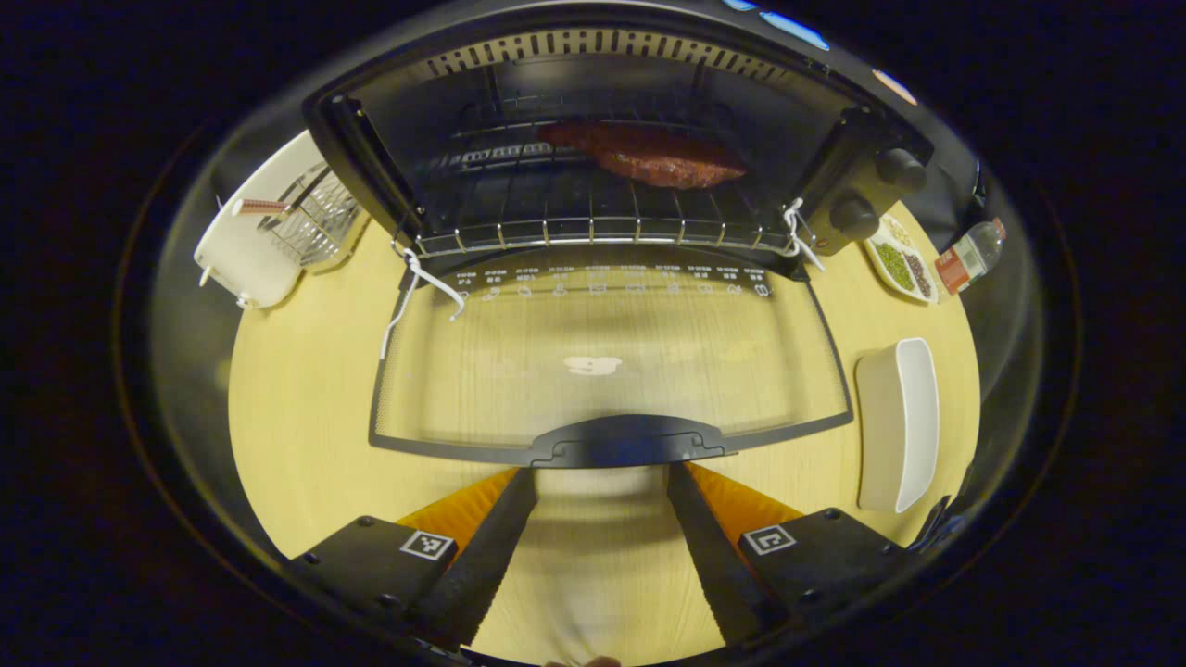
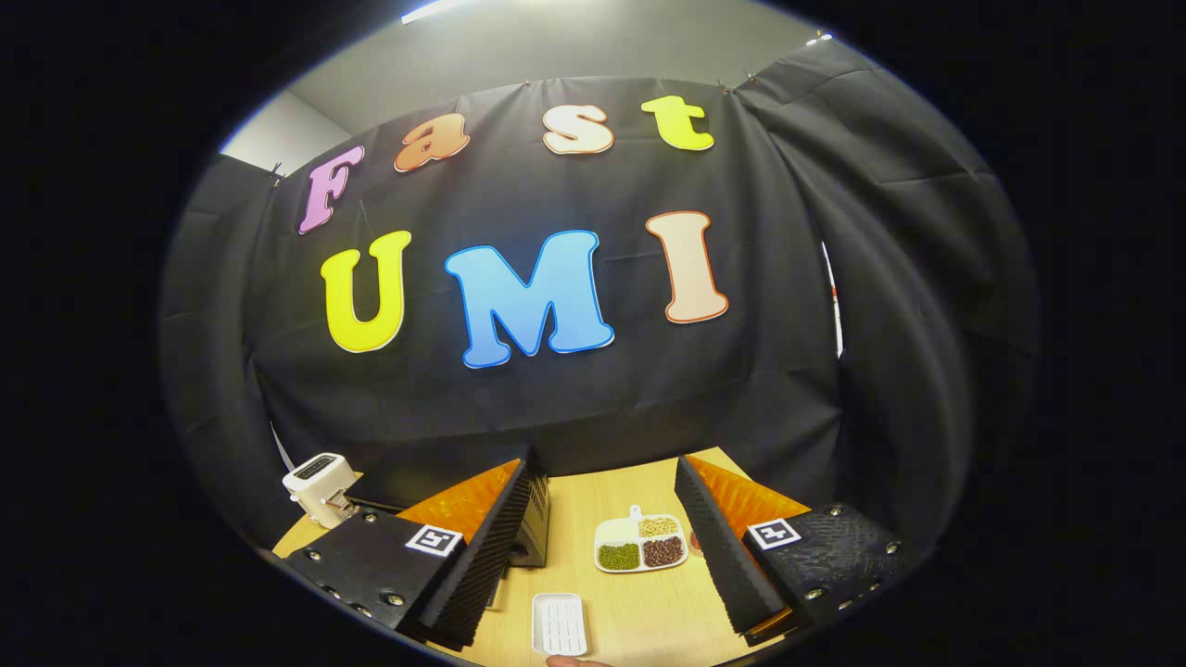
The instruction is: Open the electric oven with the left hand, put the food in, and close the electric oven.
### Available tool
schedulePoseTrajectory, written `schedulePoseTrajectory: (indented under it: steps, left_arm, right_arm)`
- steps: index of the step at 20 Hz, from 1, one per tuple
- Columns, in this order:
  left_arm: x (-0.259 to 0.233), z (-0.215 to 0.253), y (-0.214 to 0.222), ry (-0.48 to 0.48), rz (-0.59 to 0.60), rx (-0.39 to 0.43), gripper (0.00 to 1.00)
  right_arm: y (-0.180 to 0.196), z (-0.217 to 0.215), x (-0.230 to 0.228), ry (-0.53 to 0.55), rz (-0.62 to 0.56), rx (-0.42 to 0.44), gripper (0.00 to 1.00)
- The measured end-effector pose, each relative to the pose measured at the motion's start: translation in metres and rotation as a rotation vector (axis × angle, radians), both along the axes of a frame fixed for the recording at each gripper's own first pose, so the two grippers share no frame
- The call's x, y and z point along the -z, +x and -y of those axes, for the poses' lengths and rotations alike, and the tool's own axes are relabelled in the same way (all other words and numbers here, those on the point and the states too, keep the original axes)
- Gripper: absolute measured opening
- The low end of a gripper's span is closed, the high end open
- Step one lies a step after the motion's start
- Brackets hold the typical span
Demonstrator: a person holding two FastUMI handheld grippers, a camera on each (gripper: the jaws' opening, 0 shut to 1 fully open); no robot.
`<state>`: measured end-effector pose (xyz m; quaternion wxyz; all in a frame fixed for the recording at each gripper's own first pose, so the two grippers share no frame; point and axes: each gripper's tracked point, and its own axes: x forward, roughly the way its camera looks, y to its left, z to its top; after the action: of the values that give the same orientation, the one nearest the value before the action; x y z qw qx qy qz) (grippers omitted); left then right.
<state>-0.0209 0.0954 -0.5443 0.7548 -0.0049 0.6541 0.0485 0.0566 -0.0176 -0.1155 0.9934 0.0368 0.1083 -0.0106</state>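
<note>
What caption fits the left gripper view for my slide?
Open left gripper faces the oven, glass door folded down, food on the rack.

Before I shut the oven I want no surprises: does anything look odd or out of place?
White cord is knotted at both front corners of the oven rack, one loose end trailing over the open glass door; it might catch on closing. The food lies flat on the rack. Nothing looks spilled or damaged.
</note>
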Motion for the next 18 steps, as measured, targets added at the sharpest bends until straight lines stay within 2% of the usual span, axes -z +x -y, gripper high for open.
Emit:
schedulePoseTrajectory:
  steps: [4,6,12,13,14,15,17,18]
  left_arm:
    - [-0.002,-0.001,0.002,0.0,-0.004,-0.004,0.98]
    - [-0.012,0.0,0.002,0.006,0.034,0.008,1.0]
    - [-0.063,0.006,0.009,-0.03,0.188,0.003,0.94]
    - [-0.069,0.006,0.01,-0.042,0.197,-0.006,0.96]
    - [-0.074,0.006,0.012,-0.051,0.204,-0.012,0.96]
    - [-0.077,0.006,0.014,-0.053,0.212,-0.01,0.96]
    - [-0.083,0.005,0.018,-0.041,0.231,0.006,0.98]
    - [-0.085,0.005,0.02,-0.036,0.237,0.011,0.96]
  right_arm:
    - [0.0,-0.002,-0.004,-0.004,0.008,-0.002,0.96]
    - [-0.001,-0.002,-0.005,-0.011,0.012,-0.002,0.96]
    - [-0.005,-0.009,-0.003,0.01,0.007,-0.017,0.96]
    - [-0.005,-0.012,-0.004,0.014,0.01,-0.024,0.88]
    - [-0.005,-0.016,-0.005,0.015,0.012,-0.031,0.88]
    - [-0.005,-0.018,-0.007,0.014,0.016,-0.037,0.96]
    - [-0.007,-0.019,-0.009,0.011,0.023,-0.045,0.96]
    - [-0.008,-0.019,-0.01,0.01,0.024,-0.047,0.88]
